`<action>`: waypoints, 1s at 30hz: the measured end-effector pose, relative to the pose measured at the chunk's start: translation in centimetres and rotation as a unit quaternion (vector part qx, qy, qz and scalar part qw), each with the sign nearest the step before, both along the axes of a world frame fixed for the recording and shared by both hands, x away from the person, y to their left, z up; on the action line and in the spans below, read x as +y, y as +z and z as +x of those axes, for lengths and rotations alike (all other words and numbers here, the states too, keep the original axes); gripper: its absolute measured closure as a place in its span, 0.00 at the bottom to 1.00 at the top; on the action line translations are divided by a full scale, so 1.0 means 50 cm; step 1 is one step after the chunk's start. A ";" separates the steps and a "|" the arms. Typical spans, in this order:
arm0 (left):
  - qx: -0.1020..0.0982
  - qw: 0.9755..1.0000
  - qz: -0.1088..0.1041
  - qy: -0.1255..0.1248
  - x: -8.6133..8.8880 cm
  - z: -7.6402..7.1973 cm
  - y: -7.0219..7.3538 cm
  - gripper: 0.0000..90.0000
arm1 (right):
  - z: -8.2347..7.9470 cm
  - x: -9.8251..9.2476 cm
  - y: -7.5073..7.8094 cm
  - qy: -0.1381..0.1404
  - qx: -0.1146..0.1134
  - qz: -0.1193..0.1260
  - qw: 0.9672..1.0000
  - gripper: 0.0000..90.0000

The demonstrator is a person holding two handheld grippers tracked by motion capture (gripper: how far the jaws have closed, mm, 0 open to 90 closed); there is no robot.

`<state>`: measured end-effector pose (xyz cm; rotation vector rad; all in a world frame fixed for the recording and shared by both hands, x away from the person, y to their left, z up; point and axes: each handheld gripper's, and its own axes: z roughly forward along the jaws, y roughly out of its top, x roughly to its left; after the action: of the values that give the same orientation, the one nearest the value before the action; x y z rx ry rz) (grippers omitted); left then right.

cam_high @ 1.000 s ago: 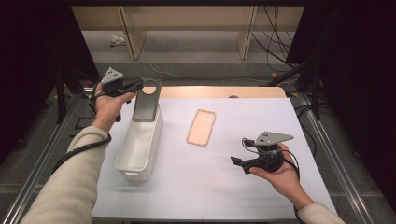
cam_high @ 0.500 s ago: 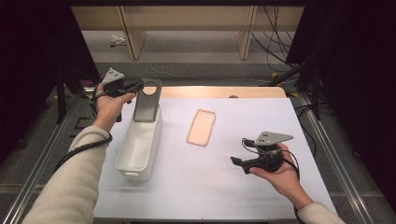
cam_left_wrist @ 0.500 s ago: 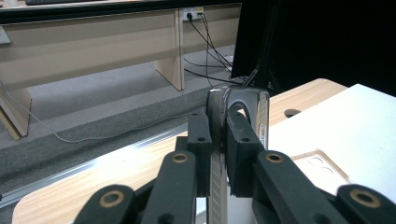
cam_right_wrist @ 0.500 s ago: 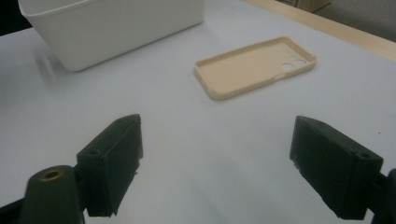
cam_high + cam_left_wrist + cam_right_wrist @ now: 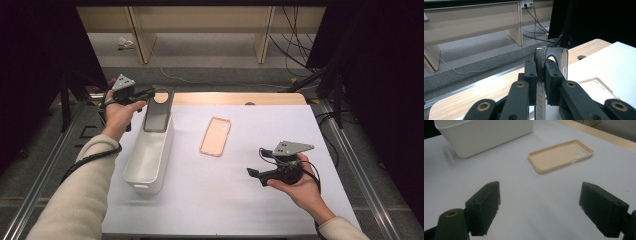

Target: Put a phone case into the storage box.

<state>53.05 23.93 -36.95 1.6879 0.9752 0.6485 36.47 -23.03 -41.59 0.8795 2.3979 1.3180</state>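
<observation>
Seemingly a case is being put into the bin: the left gripper (image 5: pixel 150 93) pinches the dark case (image 5: pixel 159 110) upright over the bin's (image 5: pixel 134 176) far end, so the next move is probably lowering and letting go. Meanwhile the right gripper (image 5: pixel 251 172) hovers wide apart near the table's (image 5: pixel 210 200) front, with bare room between it and the tan case (image 5: pixel 216 136) beside the bin.

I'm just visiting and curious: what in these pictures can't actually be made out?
- Dark phone case: in the high view its lower end drops behind the wall of the white bin, so whether it touches the bottom is hidden.
- In the left gripper view, the left hand-held gripper covers the case's middle.
- Bin: cut off by the top edge in the right gripper view.
- Beige phone case: its underside is unseen.
</observation>
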 end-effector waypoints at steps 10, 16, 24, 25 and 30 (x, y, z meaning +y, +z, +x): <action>0.001 1.000 0.003 -0.001 -0.002 0.003 -0.004 0.90 | 0.000 0.000 0.000 -0.001 0.000 0.000 1.000 0.20; 0.004 1.000 0.006 0.000 -0.004 0.006 -0.008 0.90 | 0.000 0.000 0.000 -0.001 0.000 0.000 1.000 0.20; 0.007 1.000 0.007 -0.002 -0.006 0.008 -0.014 0.90 | 0.000 0.000 0.000 -0.001 0.000 0.000 1.000 0.20; 0.007 1.000 0.007 -0.002 -0.006 0.008 -0.014 0.90 | 0.000 0.000 0.000 -0.001 0.000 0.000 1.000 0.20; 0.009 1.000 0.008 0.000 -0.005 0.009 -0.017 0.90 | 0.000 0.000 0.000 -0.001 0.000 0.000 1.000 0.20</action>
<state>53.48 23.69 -37.81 1.7105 0.9849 0.6431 36.46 -23.04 -41.59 0.8804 2.3966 1.3181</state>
